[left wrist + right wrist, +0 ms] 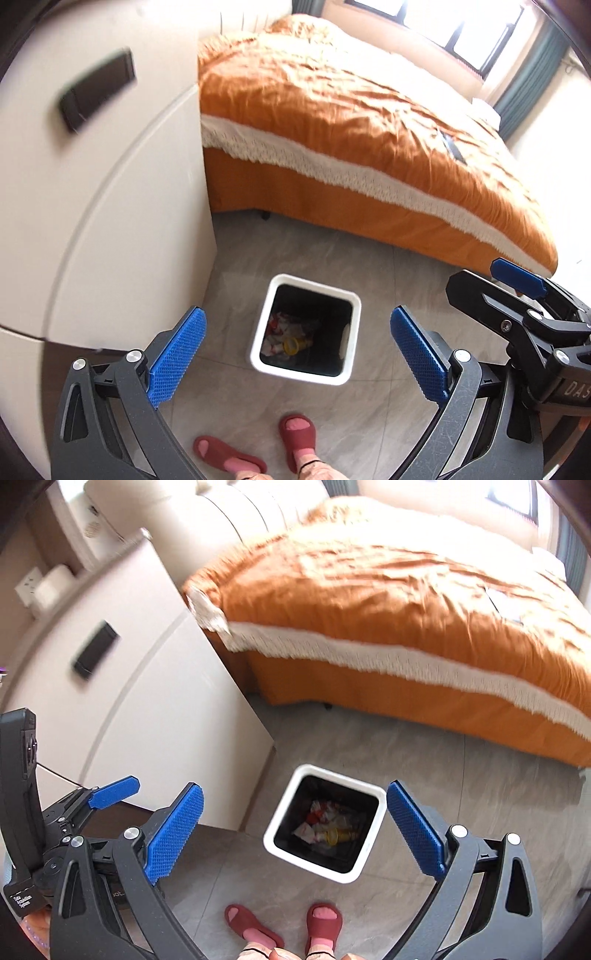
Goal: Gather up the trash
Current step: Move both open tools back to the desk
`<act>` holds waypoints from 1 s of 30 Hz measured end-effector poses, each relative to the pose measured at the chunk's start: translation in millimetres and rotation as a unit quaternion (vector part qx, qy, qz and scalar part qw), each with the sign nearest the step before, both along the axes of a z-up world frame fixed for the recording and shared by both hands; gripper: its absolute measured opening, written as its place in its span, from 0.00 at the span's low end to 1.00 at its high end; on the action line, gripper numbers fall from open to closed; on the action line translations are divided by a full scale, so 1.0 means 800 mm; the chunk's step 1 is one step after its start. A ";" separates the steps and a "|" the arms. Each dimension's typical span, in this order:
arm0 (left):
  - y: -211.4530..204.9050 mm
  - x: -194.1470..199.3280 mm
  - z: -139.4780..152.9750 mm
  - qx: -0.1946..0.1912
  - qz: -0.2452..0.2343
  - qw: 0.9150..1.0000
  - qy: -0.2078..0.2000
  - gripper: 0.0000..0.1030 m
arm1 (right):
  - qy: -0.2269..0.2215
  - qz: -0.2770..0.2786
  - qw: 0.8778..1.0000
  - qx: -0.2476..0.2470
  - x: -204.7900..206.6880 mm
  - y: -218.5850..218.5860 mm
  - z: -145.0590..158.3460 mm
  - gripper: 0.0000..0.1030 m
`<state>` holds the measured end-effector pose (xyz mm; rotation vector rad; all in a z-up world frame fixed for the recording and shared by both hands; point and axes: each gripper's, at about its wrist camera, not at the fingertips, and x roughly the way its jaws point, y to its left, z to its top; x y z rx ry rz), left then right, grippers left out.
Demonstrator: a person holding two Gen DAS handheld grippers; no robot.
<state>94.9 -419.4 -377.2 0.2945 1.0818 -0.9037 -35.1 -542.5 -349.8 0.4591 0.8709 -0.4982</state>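
A white square trash bin [258, 354] with a black liner stands on the grey tiled floor, also in the right wrist view [280, 812]. Crumpled red and white wrappers [280, 328] and a yellow bottle [295, 346] lie inside it; they show in the right wrist view too [321, 819]. My left gripper [295, 354] is open and empty, held above the bin. My right gripper [295, 830] is open and empty, also above the bin. The right gripper's blue finger [517, 275] shows at the right of the left wrist view.
A white bedside cabinet [110, 221] with a black device [98, 90] on top stands left of the bin. A bed with an orange cover [351, 129] lies behind. The person's feet in red slippers [295, 439] stand in front of the bin.
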 end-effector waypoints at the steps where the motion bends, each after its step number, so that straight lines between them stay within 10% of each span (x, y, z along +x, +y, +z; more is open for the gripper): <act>1: 0.005 -0.001 0.020 -0.004 0.007 1.000 -0.008 0.95 | -0.006 0.006 1.000 -0.004 0.001 0.004 0.014 0.96; 19: 0.089 0.004 0.234 -0.052 0.130 0.983 -0.115 0.95 | -0.126 0.137 0.982 -0.044 0.032 0.069 0.216 0.96; 30: 0.172 0.003 0.302 -0.052 0.250 0.949 -0.184 0.95 | -0.165 0.243 0.955 -0.048 0.068 0.126 0.267 0.96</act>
